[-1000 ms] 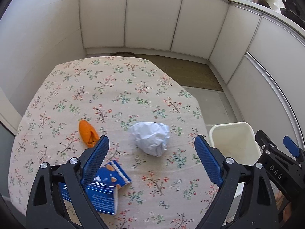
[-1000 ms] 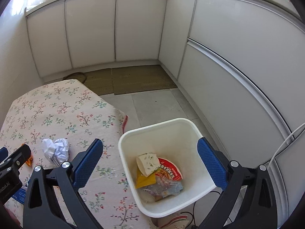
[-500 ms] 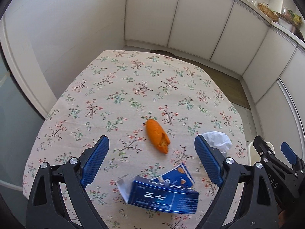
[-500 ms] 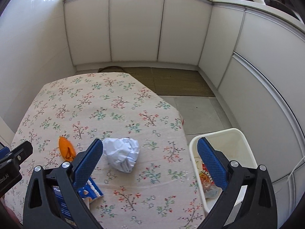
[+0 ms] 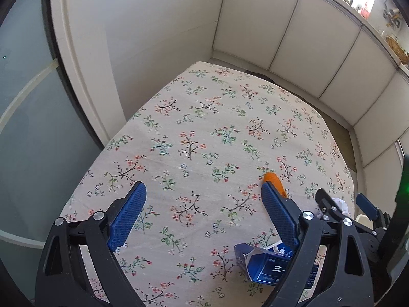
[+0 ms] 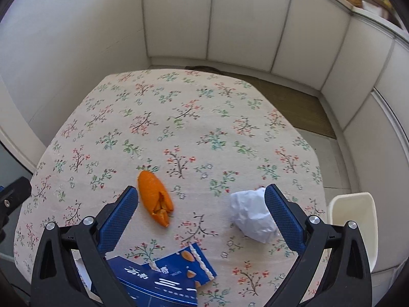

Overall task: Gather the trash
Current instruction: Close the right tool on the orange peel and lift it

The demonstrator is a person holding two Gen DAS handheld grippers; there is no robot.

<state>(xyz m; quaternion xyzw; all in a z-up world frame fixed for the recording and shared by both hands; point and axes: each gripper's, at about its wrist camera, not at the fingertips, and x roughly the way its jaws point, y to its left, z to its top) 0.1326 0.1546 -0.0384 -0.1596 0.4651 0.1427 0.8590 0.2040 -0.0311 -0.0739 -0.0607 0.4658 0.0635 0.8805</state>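
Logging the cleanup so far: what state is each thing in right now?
Left hand-held gripper: open, empty.
Right hand-held gripper: open, empty.
Orange peel: lying on the tablecloth.
Paper ball: crumpled, on the tablecloth.
Blue carton: torn open, lying flat.
Bin: beside the table, contents hidden.

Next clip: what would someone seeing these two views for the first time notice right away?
Three bits of trash on the floral tablecloth: an orange peel left of centre, a crumpled white paper ball to its right, and a torn blue carton at the near edge. Both the left tongs and right tongs hang open above them, holding nothing. A white bin peeks past the table's right side.
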